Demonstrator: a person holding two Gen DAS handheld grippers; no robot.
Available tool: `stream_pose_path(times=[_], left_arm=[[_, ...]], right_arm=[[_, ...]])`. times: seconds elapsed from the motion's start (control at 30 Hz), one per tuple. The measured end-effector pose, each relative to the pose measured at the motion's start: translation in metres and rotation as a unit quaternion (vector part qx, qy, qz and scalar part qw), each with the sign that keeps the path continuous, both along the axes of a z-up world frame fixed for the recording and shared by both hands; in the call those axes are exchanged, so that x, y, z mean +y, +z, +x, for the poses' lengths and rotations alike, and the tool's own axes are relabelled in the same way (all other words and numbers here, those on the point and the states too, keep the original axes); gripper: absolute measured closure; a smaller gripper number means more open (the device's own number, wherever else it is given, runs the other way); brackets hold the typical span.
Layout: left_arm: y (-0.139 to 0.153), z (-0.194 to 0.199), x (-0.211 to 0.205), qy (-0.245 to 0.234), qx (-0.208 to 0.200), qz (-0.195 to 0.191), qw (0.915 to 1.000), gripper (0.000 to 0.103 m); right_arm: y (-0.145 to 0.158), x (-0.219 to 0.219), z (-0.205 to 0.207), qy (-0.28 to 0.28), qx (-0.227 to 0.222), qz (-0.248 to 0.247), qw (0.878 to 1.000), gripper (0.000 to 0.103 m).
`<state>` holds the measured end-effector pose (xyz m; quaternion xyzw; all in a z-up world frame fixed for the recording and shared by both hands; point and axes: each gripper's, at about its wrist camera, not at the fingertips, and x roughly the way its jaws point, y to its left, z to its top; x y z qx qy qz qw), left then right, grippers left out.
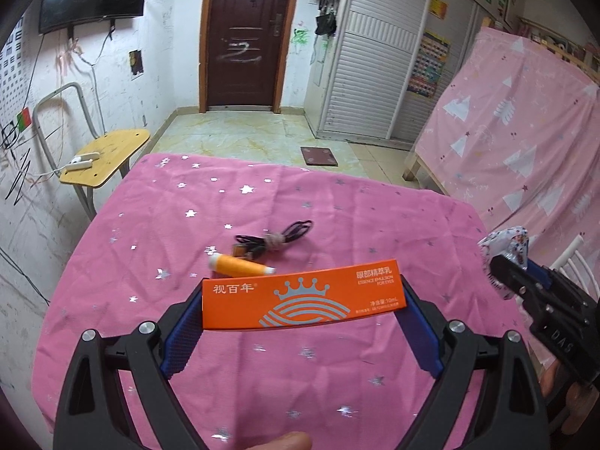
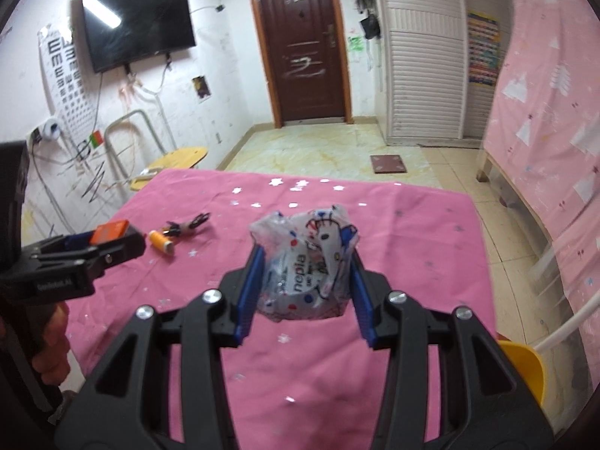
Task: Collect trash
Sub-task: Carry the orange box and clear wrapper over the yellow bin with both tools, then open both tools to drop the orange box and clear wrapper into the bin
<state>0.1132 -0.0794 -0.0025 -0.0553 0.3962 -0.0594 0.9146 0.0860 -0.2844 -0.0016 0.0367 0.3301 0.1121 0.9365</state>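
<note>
My left gripper [image 1: 302,302] is shut on a long orange carton [image 1: 303,296], gripped end to end and lifted above the pink starred tablecloth [image 1: 150,262]. My right gripper [image 2: 305,281] is shut on a crumpled printed plastic wrapper [image 2: 307,258], also held off the cloth. On the cloth lie an orange spool of thread [image 1: 240,265] and a bundled black cable [image 1: 277,238]. The right gripper [image 1: 504,281] with the wrapper [image 1: 506,242] shows at the right edge of the left wrist view. In the right wrist view the left gripper [image 2: 112,240] with the carton [image 2: 110,233] is at the left.
A wooden chair [image 1: 105,157] with a white power strip [image 1: 78,161] stands past the table's left corner. A pink-covered bed [image 1: 517,123] runs along the right. A yellow bin [image 2: 525,371] sits low at the right of the table. A scale [image 1: 318,155] lies on the floor.
</note>
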Motion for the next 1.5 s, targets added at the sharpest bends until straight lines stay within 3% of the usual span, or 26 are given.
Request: stream_pose_path(times=[0.87, 1.3, 1.4, 1.43, 1.5], left_arm=[[-0.002, -0.016, -0.142, -0.117, 0.005, 0.037, 0.9924, 0.018], [0.000, -0.028, -0.199, -0.163, 0.006, 0.048, 0.9854, 0.018], [0.001, -0.030, -0.214, -0.177, 0.008, 0.048, 0.9830, 0.018], [0.001, -0.031, -0.220, -0.182, 0.010, 0.048, 0.9821, 0.018], [0.000, -0.032, -0.232, -0.195, 0.017, 0.046, 0.9797, 0.018]], right_arm=[[-0.018, -0.152, -0.068, -0.141, -0.006, 0.028, 0.990, 0.060], [-0.050, -0.200, -0.090, -0.188, 0.026, 0.020, 0.982, 0.059], [-0.058, -0.206, -0.090, -0.191, 0.037, 0.020, 0.981, 0.053], [-0.060, -0.207, -0.090, -0.192, 0.040, 0.021, 0.980, 0.043], [-0.063, -0.209, -0.091, -0.191, 0.043, 0.024, 0.980, 0.037]])
